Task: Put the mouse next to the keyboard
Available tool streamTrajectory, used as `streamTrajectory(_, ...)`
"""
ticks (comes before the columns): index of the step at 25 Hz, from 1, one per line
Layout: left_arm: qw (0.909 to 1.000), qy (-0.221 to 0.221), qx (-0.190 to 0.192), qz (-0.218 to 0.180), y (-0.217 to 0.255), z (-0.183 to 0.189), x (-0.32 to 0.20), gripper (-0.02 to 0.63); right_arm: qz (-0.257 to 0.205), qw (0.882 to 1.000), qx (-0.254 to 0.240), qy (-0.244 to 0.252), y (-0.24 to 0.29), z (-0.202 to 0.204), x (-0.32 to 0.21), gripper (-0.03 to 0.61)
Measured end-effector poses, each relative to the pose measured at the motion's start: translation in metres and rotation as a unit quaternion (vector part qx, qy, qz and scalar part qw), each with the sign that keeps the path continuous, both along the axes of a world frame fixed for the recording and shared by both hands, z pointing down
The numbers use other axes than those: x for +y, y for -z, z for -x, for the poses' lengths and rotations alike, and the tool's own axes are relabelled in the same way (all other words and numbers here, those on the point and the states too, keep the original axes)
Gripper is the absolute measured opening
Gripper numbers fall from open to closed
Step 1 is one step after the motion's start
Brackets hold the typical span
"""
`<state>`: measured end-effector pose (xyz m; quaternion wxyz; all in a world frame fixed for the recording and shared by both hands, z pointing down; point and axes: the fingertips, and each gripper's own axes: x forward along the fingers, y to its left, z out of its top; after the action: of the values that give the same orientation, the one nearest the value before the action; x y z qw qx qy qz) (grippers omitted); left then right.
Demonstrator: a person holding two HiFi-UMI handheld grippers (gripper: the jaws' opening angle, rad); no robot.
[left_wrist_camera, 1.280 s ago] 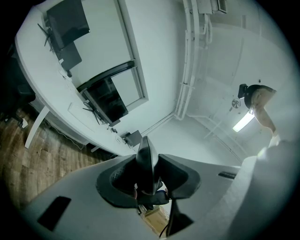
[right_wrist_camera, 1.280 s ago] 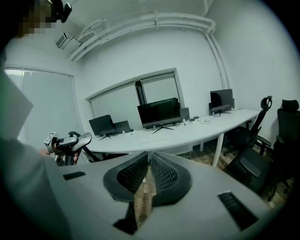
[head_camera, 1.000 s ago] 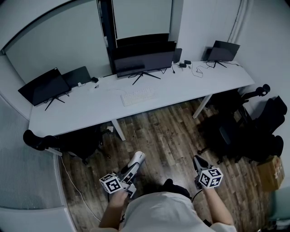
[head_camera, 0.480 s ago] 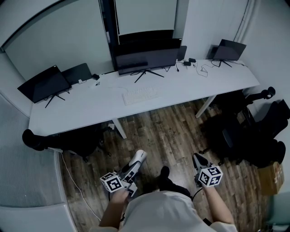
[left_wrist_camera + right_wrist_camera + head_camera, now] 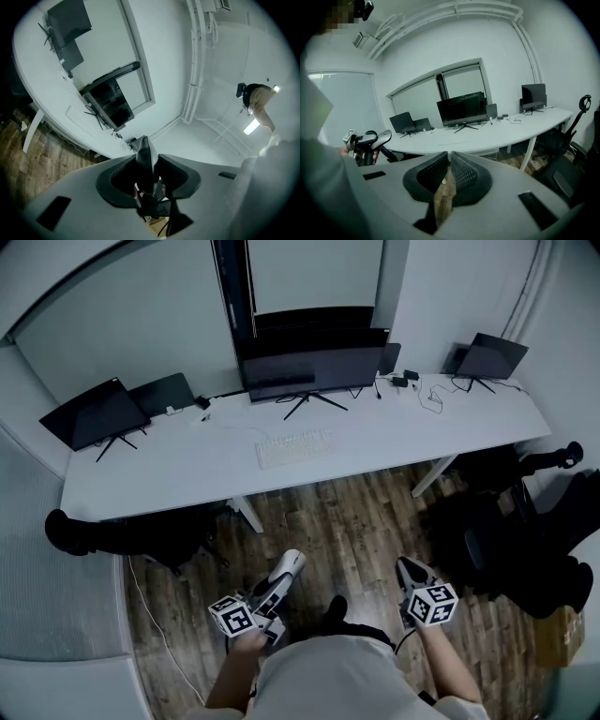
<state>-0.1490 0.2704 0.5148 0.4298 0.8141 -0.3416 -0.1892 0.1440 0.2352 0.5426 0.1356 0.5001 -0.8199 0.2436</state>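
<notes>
A white keyboard lies on the long white desk, in front of the large middle monitor. I stand on the wooden floor, well back from the desk. My left gripper is held low at my left, shut on a grey mouse that sits edge-on between its jaws. The right gripper view shows that mouse from the side. My right gripper hangs at my right, shut with nothing in it.
More monitors stand at the desk's left end and right end. Cables and small devices lie at the back right. Black office chairs stand at the right and under the desk's left end.
The desk and monitors have slid slightly right and down in the head view. Both grippers keep their places and their grips. A dark shoe has shifted between them.
</notes>
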Motion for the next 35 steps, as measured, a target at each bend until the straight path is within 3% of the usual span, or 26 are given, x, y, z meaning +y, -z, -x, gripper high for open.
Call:
streamTrajectory(15, 0.9995, 0.03, -0.011, 0.005, -0.001, -0.04, -0.067, 0.143, -0.001, 0.999, -0.007, 0.038, -0.007, -0.028, -0.088, 0.044)
streamTrajectory(35, 0.9989, 0.04, -0.021, 0.012, -0.006, -0.083, -0.123, 0.143, 0.005, 0.998, -0.023, 0.054, -0.023, -0.057, -0.147, 0.044)
